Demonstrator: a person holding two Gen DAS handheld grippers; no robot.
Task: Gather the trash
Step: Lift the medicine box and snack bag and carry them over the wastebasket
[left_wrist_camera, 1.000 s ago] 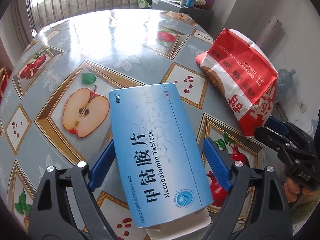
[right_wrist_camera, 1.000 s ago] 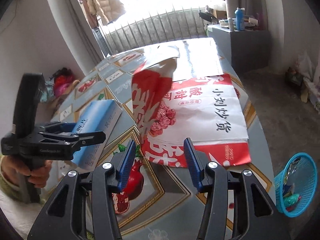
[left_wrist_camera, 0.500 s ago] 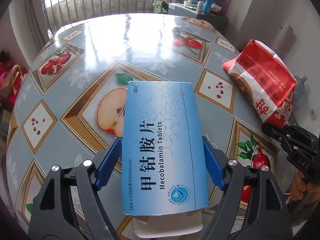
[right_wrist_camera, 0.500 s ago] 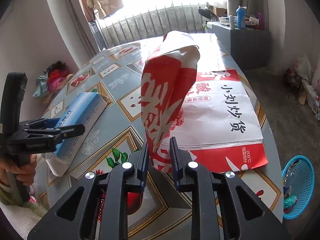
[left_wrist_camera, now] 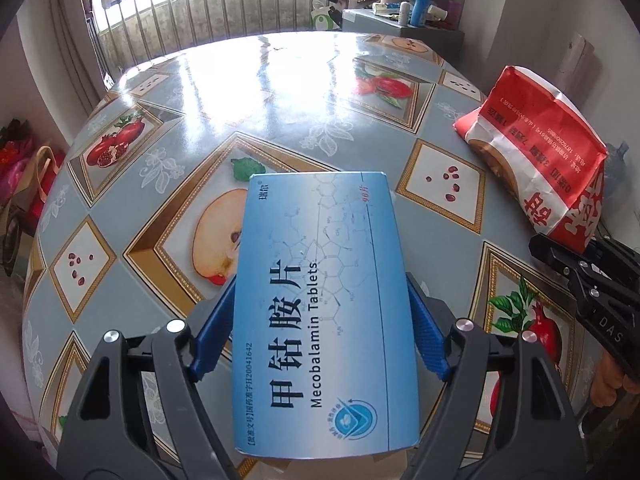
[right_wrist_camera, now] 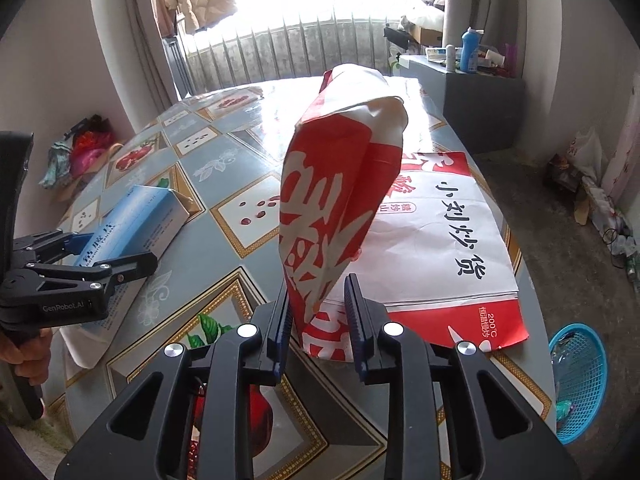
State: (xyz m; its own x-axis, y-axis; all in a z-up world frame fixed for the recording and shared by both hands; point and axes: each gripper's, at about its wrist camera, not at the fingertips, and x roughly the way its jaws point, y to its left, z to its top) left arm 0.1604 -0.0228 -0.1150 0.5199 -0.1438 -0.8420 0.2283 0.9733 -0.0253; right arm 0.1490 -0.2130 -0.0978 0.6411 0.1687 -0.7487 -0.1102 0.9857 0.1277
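Between the blue pads of the left gripper (left_wrist_camera: 320,320) lies the blue tablet box (left_wrist_camera: 324,312), lengthwise on the table (left_wrist_camera: 224,92); the jaws are closing on its long sides and the pads appear to touch both edges, a hold across the narrow width that suits lifting it flat. Right of the box, the right gripper (right_wrist_camera: 318,312) has the lower edge of the upright red-and-white paper bag (right_wrist_camera: 340,208) between its jaws, which are easing apart; the left pad touches the paper, the right stands just clear, so the pinch looks loose. That bag stands on a second, flat bag (right_wrist_camera: 452,248). Farther right of the box, down on the floor off the table's edge, sits a blue basket (right_wrist_camera: 584,380), probably the bin for both.
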